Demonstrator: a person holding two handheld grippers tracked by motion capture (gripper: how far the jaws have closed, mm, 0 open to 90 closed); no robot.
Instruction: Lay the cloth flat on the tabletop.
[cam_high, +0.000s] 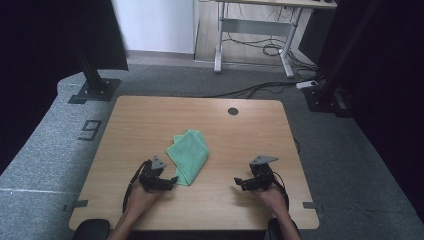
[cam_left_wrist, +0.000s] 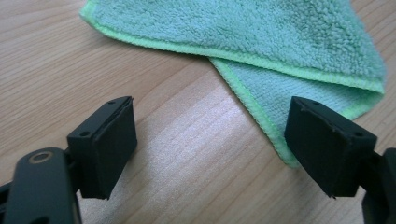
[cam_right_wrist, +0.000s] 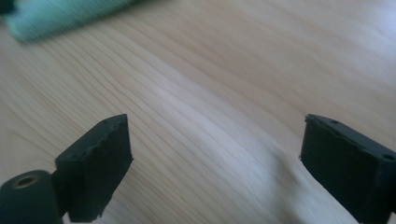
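A folded green cloth (cam_high: 188, 154) lies on the wooden table (cam_high: 240, 135), a little left of its middle. My left gripper (cam_high: 171, 181) rests low on the table just beside the cloth's near corner, jaws open. In the left gripper view the cloth (cam_left_wrist: 280, 42) spreads across the top, its near corner reaching behind the right pad (cam_left_wrist: 327, 149), with bare wood between the pads. My right gripper (cam_high: 239, 182) sits at the near right of the table, pointing left, open over bare wood. In the right gripper view the cloth (cam_right_wrist: 56, 16) is a blurred green strip at the top left.
A round cable hole (cam_high: 233, 111) marks the table's far edge. Black stands (cam_high: 92, 75) rise at the far left and far right. A desk frame (cam_high: 255, 35) with cables stands on the floor behind. Grey carpet surrounds the table.
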